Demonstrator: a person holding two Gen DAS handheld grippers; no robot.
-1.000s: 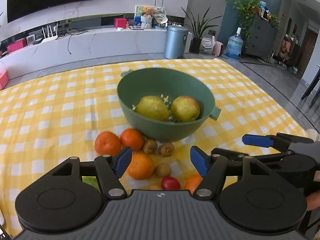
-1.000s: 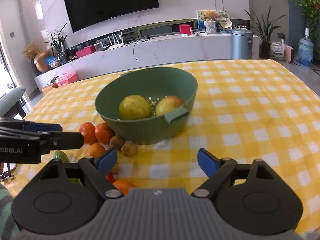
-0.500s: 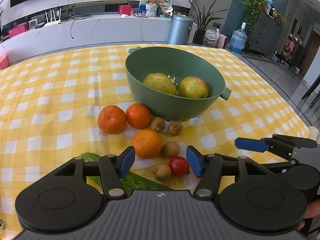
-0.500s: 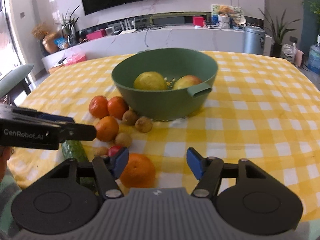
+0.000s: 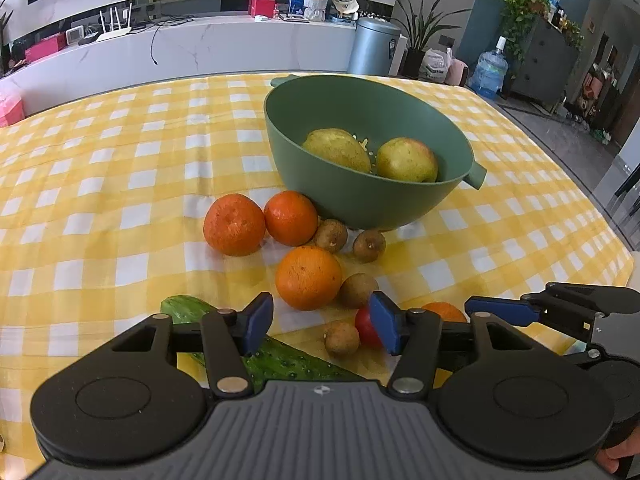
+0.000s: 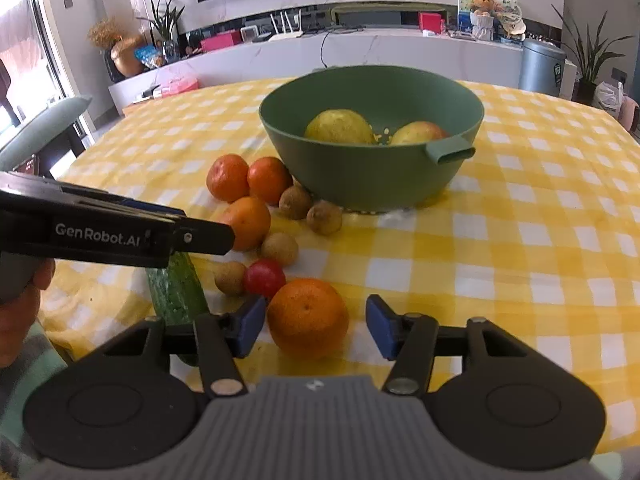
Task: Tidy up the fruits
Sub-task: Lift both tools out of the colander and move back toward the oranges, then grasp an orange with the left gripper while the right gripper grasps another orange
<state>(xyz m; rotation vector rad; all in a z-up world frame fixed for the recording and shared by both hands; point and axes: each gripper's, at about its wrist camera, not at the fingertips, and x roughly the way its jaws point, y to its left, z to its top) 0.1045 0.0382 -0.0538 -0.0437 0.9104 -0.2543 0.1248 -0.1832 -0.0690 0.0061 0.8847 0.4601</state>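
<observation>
Both wrist views low over the near table edge, facing the green bowl; left view from its left, sharing fruit cluster.

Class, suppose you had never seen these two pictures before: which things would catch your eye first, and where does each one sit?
The green bowl stands out first, sitting mid-table on the yellow checked cloth with two yellowish fruits inside. Next comes the cluster of oranges and small brown fruits in front of the bowl, on its left side. Nearest, one orange lies just ahead of the open right gripper.
</observation>
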